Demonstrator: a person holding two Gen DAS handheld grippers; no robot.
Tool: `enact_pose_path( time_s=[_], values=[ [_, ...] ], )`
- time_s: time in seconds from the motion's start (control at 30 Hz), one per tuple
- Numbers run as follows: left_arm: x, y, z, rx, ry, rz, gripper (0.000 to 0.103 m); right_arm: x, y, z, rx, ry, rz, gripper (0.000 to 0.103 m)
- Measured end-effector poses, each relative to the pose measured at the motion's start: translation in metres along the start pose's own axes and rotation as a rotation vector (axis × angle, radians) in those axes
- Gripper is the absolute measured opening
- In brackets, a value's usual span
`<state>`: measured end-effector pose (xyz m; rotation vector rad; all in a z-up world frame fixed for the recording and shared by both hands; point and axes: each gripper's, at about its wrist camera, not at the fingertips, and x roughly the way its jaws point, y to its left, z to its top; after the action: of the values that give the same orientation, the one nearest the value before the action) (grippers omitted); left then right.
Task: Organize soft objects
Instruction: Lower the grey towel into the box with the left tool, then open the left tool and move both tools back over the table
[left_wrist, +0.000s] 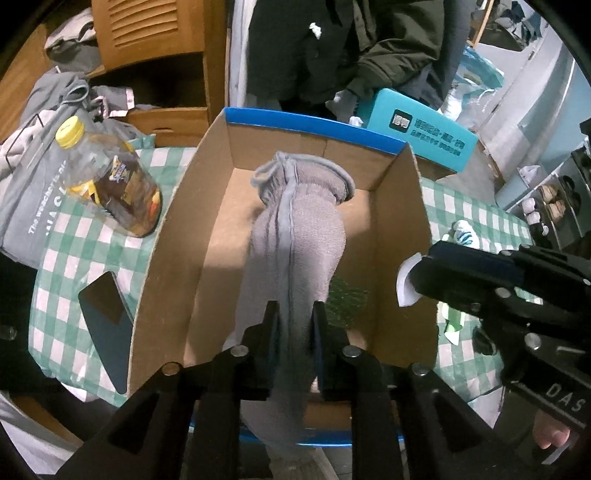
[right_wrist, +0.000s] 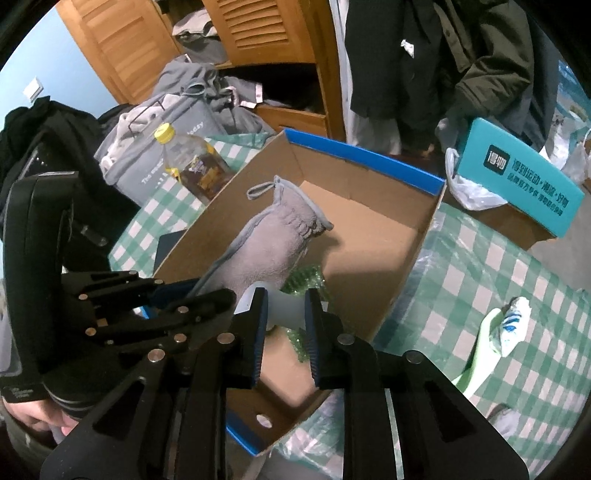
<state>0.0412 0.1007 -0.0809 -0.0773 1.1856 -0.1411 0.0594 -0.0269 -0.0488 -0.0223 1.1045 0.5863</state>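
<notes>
Left tongs (left_wrist: 293, 325) clamp a grey towel (left_wrist: 299, 229) over the box (left_wrist: 402, 236); right tongs (right_wrist: 284, 317) clamp a white piece (right_wrist: 286, 308).

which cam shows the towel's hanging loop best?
Right wrist: the loop stands clear against the box wall at the grey towel's far corner. Left wrist sees it only bunched into the folded hem.

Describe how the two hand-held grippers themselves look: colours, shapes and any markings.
Both are matte black. The left hand-held gripper has two flat, straight fingers lined with blue pads, driven by angular linkage bars joined with round silver pivot pins. The right hand-held gripper is built the same, its blue pads ribbed. In the left wrist view, its body carries white lettering reading "DAS".
</notes>
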Motion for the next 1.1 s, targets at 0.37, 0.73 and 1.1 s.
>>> enact_pose_path(
  time_s=[0.37, 0.73, 1.1],
  values=[
    [-0.008, 0.001, 0.003, -0.006, -0.028, 0.029, 0.046, -0.012, -0.009, 0.002, 0.035, -0.033, -0.015, 0.042],
    [-0.020, -0.012, 0.006, 0.002, -0.075, 0.001, 0.063, -0.033, -0.026, -0.006, 0.086, -0.068, -0.055, 0.059],
    [-0.024, -0.051, 0.009, 0.054, -0.092, -0.060, 0.067, -0.057, -0.064, -0.030, 0.160, -0.072, -0.125, 0.059]
  ],
)
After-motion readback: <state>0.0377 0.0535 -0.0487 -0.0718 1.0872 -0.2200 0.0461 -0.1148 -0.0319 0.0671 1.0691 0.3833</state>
